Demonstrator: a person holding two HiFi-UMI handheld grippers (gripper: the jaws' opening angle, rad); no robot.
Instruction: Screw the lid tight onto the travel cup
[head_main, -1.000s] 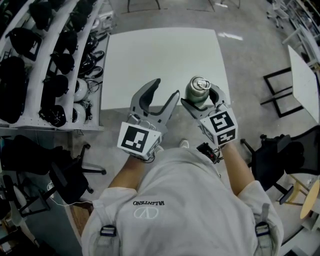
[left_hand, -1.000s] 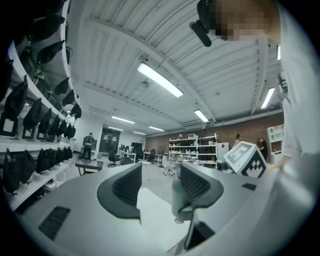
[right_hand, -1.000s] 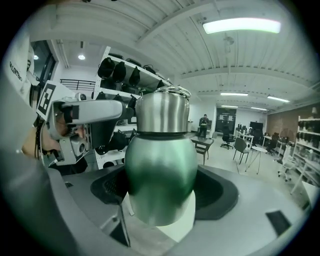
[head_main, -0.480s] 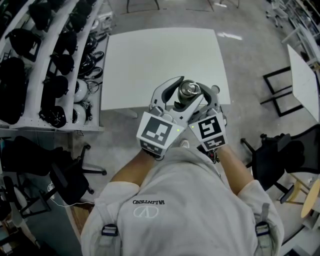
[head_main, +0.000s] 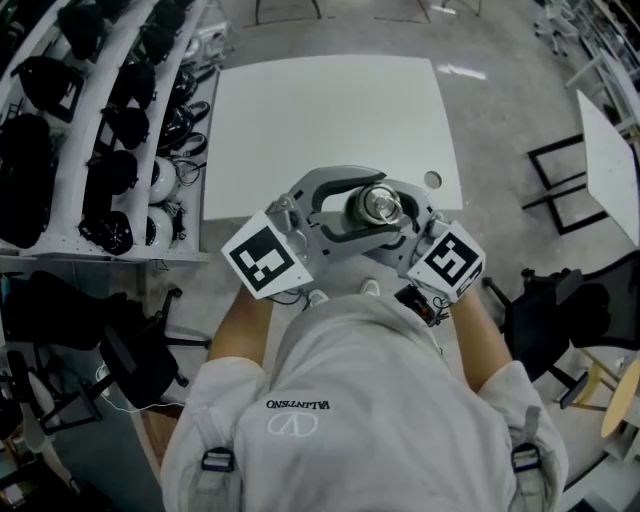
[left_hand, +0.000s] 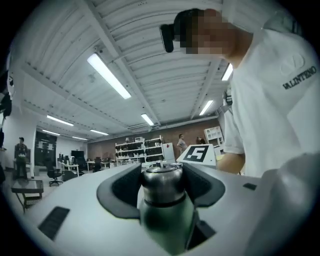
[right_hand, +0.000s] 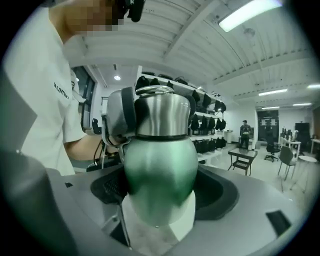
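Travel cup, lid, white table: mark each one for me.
travel cup (right_hand: 160, 172): right gripper view, on its green body.
lid (left_hand: 161, 187): left gripper view, on its steel side wall.
white table (head_main: 320, 110): head view, on a bare part of its top.

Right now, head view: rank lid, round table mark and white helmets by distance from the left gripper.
1. Lid: between the jaws of the left gripper, which have just been closing.
2. Round mark: on the table, right.
3. White helmets: far left.
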